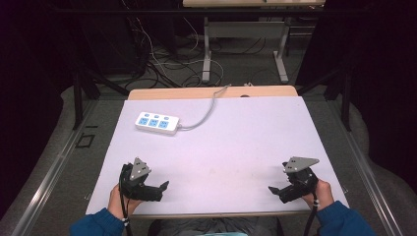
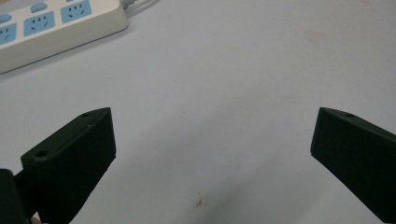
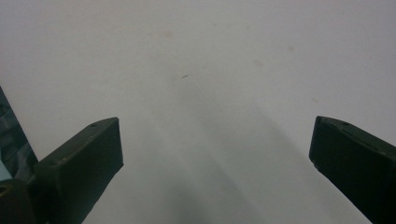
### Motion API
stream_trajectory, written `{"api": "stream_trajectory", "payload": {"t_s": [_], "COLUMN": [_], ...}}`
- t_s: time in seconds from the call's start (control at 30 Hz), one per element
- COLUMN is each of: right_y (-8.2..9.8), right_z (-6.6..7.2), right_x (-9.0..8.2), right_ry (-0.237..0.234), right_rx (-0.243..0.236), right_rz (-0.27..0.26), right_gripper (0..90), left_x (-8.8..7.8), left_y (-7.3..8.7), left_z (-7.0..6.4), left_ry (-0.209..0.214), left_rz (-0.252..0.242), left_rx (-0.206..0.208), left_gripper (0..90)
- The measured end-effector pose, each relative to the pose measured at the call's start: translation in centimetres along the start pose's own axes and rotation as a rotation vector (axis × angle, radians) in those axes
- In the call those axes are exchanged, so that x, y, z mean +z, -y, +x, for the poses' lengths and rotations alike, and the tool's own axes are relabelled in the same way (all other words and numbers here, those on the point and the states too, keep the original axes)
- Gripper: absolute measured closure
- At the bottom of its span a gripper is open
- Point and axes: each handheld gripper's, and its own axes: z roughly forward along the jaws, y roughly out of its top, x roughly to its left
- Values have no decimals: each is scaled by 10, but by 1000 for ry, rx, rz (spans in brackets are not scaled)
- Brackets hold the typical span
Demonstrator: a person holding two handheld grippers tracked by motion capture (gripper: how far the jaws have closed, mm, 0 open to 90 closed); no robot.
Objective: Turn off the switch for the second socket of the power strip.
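Two grippers low at the near edge of a pale table (image 1: 221, 147), one in each hand, blue sleeves entering from below. Left gripper (image 1: 160, 189) at the near left corner, jaws pointing toward the middle of the table, grey three-cornered plate on top. Right gripper (image 1: 275, 191) at the near right corner, jaws pointing inward toward the left one, well apart from it.

Power strip (image 1: 157, 123) white with blue sockets, flat on the table's far left part, grey cord (image 1: 206, 114) curving away to the far edge. Well apart from both claws: ahead of the left gripper and slightly to its right in the high view; far across the table from the right gripper, ahead and to its left. Touched by neither.

In the left gripper view, jaws spread wide with bare tabletop between them, left gripper (image 2: 212, 135) holding nothing, power strip (image 2: 51, 28) in the upper left corner beyond the left jaw. In the right gripper view, jaws likewise spread wide, right gripper (image 3: 215, 140) holding nothing, faintly spotted tabletop between and ahead of the jaws.
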Motion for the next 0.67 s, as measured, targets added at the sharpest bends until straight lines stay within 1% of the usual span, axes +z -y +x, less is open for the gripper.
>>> {"api": "stream_trajectory", "payload": {"t_s": [0.03,0.07,0.1,0.13,0.17,0.2,0.23,0.3,0.33,0.37,0.4,0.5,0.6,0.67], "right_y": [0,-1,0,-1,-1,-1,-1,-1,-1,-1,-1,-1,-1,-1], "right_z": [-1,-1,0,0,0,0,-1,-1,0,0,0,0,-1,0], "right_x": [0,-1,-1,-1,-1,-1,-1,-1,-1,-1,-1,-1,-1,-1], "right_ry": [-1,-6,-2,-1,-5,-5,-6,-6,-6,-8,-3,-9,-7,-8], "right_rx": [-7,-16,-8,-8,-10,-9,-17,-16,-10,-7,-8,-13,-21,-19], "right_rz": [0,26,18,17,20,23,21,24,26,27,22,23,25,25], "right_gripper": [22,22,22,22,22,22,22,22,21,21,21,21,21,21], "left_x": [0,-1,-2,-3,-3,-3,-4,-4,-5,-4,-5,-4,-5,-4], "left_y": [1,2,2,3,4,6,6,8,8,9,9,9,9,9], "left_z": [-1,-2,-3,-3,-3,-5,-5,-6,-5,-5,-5,-5,-4,-4], "left_ry": [-1,1,4,5,5,6,6,7,9,11,12,10,11,9], "left_rz": [-1,-1,-3,-2,-7,-11,-8,-13,-7,-15,-12,-15,-1,-8], "left_rx": [-5,2,0,7,9,0,7,7,9,6,10,8,19,14], "left_gripper": [1,1,1,1,1,1,1,1,1,1,1,1,1,0]}}
